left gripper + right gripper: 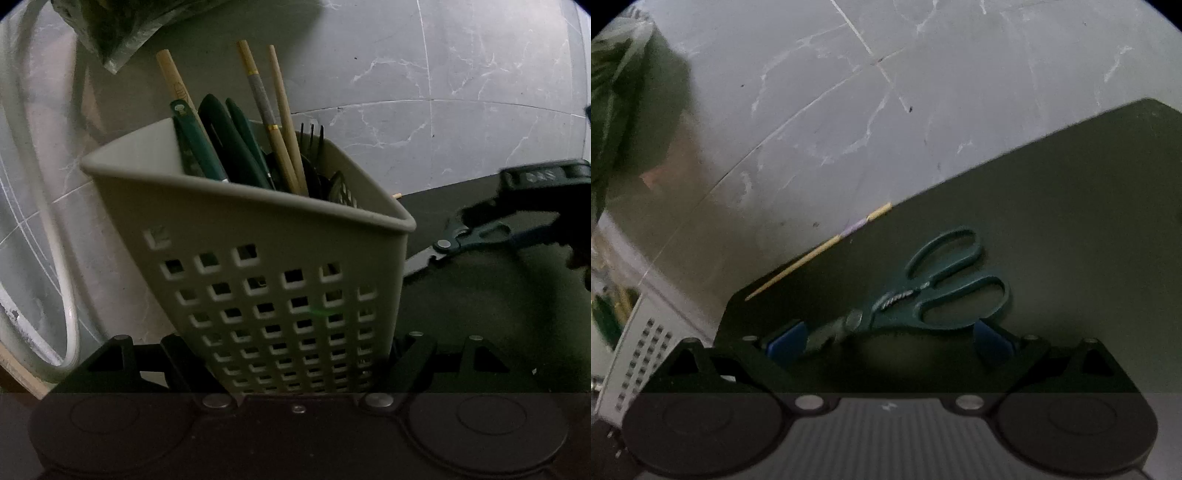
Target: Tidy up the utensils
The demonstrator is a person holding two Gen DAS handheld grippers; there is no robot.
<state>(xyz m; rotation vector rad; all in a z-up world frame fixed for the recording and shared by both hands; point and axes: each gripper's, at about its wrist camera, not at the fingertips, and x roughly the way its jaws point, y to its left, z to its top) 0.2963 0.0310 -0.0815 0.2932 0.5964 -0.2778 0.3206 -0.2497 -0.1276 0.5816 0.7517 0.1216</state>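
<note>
Now the left gripper (pixel 295 354) clamps the caddy (pixel 258 258), which holds chopsticks (pixel 284 147) and green-handled tools. The scissors (pixel 942 291) lie on the dark mat (pixel 1071 221), a loose chopstick (pixel 820 251) at its far edge. The right gripper (pixel 890 341) stands open astride the scissors' pivot. Best to close on the pivot, not the blades, lift level, then drop them blades-down into the steadied caddy.

utensils (pixel 236 147) in caddy (pixel 280 266), scissors (pixel 934 295) on mat (pixel 1071 221) to its right
</note>
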